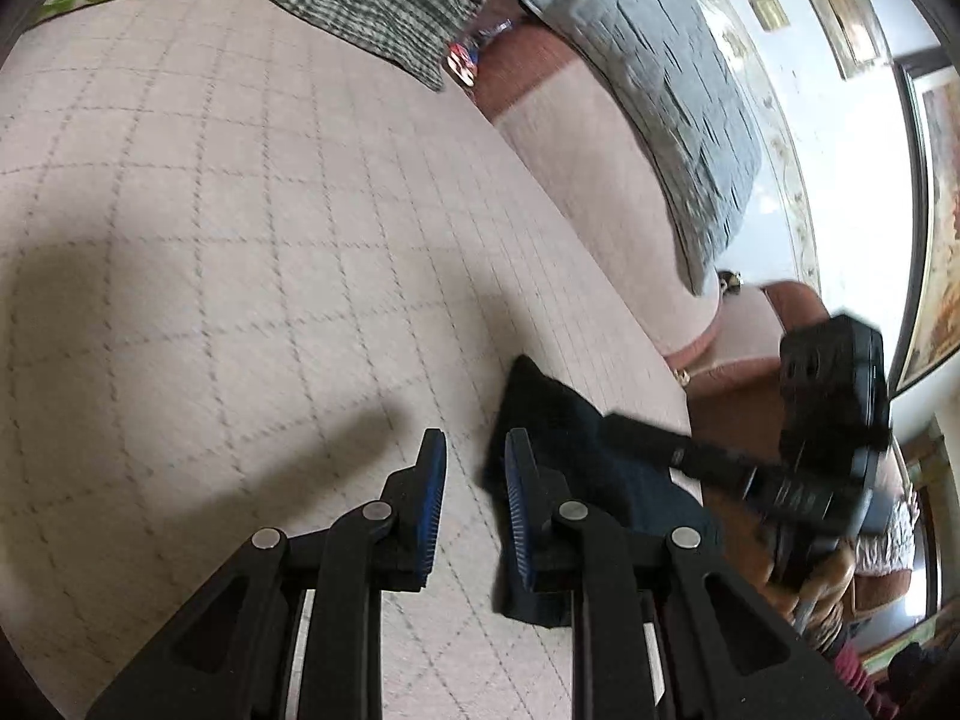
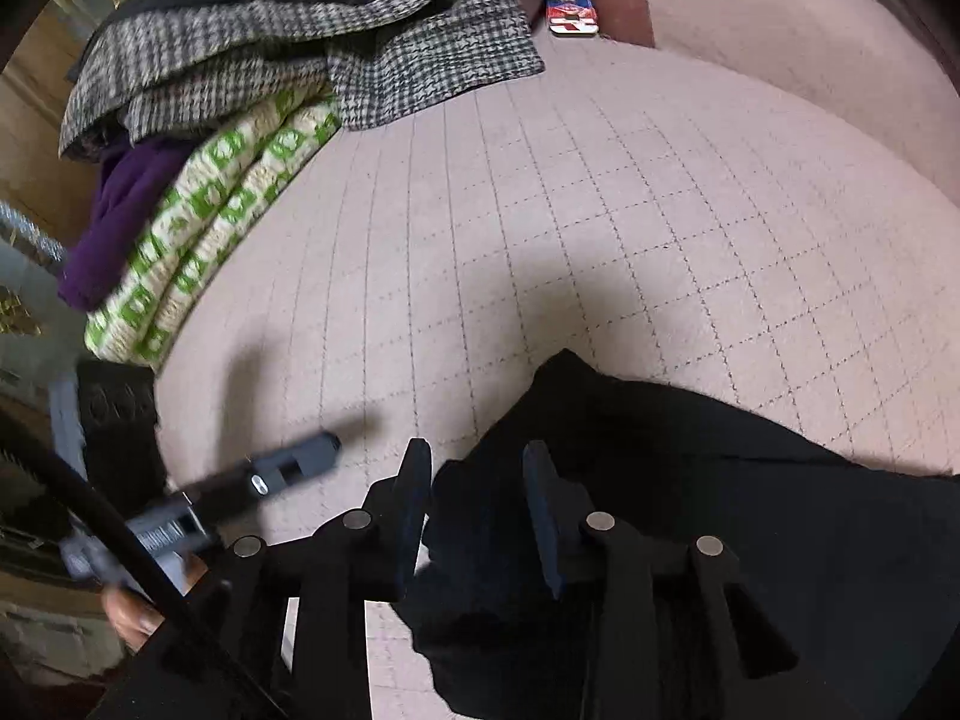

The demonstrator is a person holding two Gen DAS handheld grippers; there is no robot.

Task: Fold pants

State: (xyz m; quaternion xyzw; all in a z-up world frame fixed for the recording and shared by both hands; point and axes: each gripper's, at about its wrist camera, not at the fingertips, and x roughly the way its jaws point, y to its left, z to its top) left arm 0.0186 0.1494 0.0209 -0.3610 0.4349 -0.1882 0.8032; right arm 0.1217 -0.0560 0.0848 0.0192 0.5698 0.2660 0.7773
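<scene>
Dark pants (image 2: 690,480) lie bunched on the pink quilted bed cover (image 2: 540,210), at the lower right of the right wrist view. My right gripper (image 2: 477,474) points down over their left edge. Its jaws stand apart with a fold of the dark fabric between them, and the pads do not press on it. In the left wrist view the pants (image 1: 576,420) lie just right of my left gripper (image 1: 474,462). That gripper is open with only bed cover showing in its gap, and its right finger (image 1: 519,480) overlaps the pants' edge. The right gripper (image 1: 624,429) appears there blurred, over the pants.
A houndstooth garment (image 2: 300,48), a green-and-white blanket (image 2: 210,210) and a purple cloth (image 2: 120,198) are piled at the bed's far left. A grey quilt (image 1: 660,90) lies along the headboard side. A coloured packet (image 2: 573,12) sits near the bed's far edge.
</scene>
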